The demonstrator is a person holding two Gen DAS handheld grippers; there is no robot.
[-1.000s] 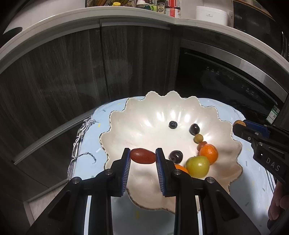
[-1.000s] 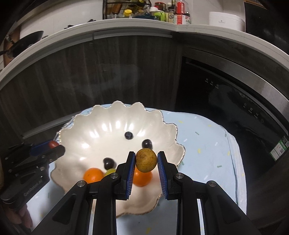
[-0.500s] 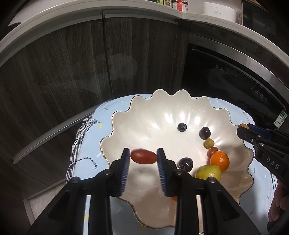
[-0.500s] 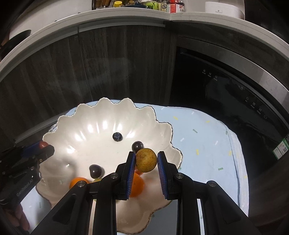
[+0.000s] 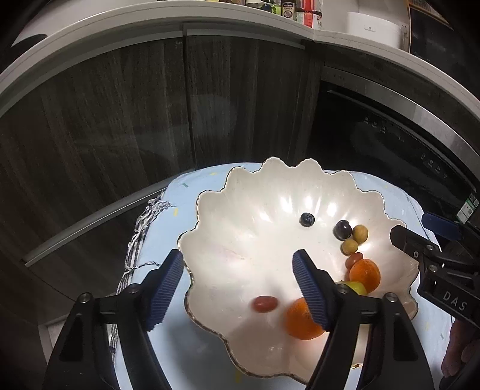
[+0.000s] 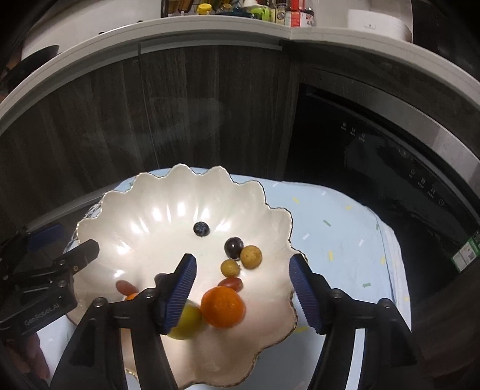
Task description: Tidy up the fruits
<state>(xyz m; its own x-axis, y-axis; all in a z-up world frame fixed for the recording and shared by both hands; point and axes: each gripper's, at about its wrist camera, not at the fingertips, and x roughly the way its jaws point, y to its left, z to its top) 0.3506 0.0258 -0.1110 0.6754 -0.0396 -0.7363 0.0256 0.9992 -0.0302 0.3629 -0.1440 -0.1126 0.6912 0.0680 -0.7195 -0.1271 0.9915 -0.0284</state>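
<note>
A white scalloped bowl (image 5: 228,183) (image 6: 126,192) holds the fruit. My left gripper (image 5: 238,261) hangs over the bowl's near left side, its jaws opening with nothing between them. A red oblong tomato (image 5: 264,303) (image 6: 126,288) lies loose in the bowl below it. My right gripper (image 6: 242,261) (image 5: 420,249) is over the bowl's right side, jaws also opening and empty. A tan round fruit (image 6: 251,256) (image 5: 360,233) rests in the bowl beside a dark grape (image 6: 234,246). Also in the bowl are a second tan fruit (image 6: 230,268), a blueberry (image 6: 201,228), oranges (image 6: 222,306) (image 5: 303,321) and a green apple (image 6: 187,324).
The bowl stands on a small surface covered by a light blue speckled cloth (image 6: 336,228), with a striped towel (image 5: 141,234) at its left edge. Dark wood cabinets (image 5: 120,120) are behind, a black appliance (image 6: 375,150) at the right, and a counter with bottles (image 6: 270,12) above.
Both grippers opened. The red tomato dropped from the left jaws into the bowl. The tan fruit dropped from the right jaws and now lies beside the dark grape.
</note>
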